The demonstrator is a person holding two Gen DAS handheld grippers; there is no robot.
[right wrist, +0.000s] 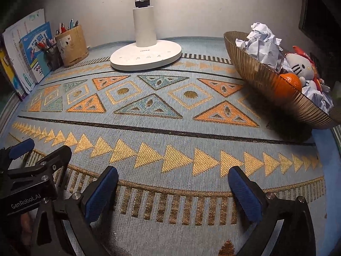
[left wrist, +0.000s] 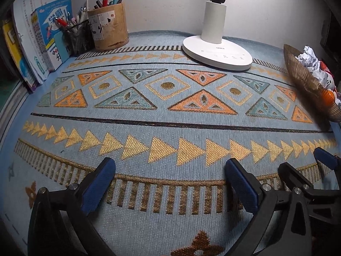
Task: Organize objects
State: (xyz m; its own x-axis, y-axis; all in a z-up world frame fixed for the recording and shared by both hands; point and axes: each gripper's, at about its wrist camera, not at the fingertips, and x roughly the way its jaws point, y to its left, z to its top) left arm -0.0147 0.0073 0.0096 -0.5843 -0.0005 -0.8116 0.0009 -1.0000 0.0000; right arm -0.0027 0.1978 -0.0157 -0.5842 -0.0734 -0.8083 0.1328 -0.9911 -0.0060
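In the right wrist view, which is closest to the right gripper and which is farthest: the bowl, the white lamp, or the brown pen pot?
From the right gripper:
1. Bowl, nearest, on the right.
2. White lamp, behind the middle, by the wall.
3. Brown pen pot, farthest, in the back left corner.

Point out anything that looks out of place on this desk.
The bowl at the right holds crumpled paper mixed with an orange and a plush toy: trash beside fruit. Nothing else stands out.
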